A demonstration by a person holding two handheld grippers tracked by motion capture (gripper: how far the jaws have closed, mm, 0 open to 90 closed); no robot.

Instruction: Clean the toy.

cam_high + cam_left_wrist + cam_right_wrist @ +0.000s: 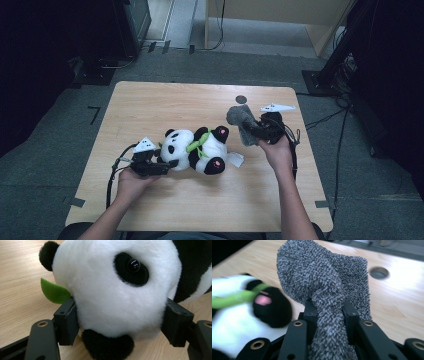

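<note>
High view: wooden table (150,100) with a round hole (241,99) near its far edge; plush panda (197,149) lying on its side at mid-table, head toward the left gripper (167,164), green leaf trim across its chest, a white tag (235,159) at its right side. Left gripper at the panda's head, jaws set to either side of it. Right gripper (255,131) raised just right of the panda, holding a grey shaggy cloth (241,122) above the table surface. Left gripper view: panda head (115,287) between the two jaws, both pads touching the white fur; green leaf (53,292) beside the left pad. Right gripper view: jaws pinched on a bunched fold of the grey cloth (324,290), which rises above them; panda foot (270,306), blurred, at left; table hole (379,272) beyond.
</note>
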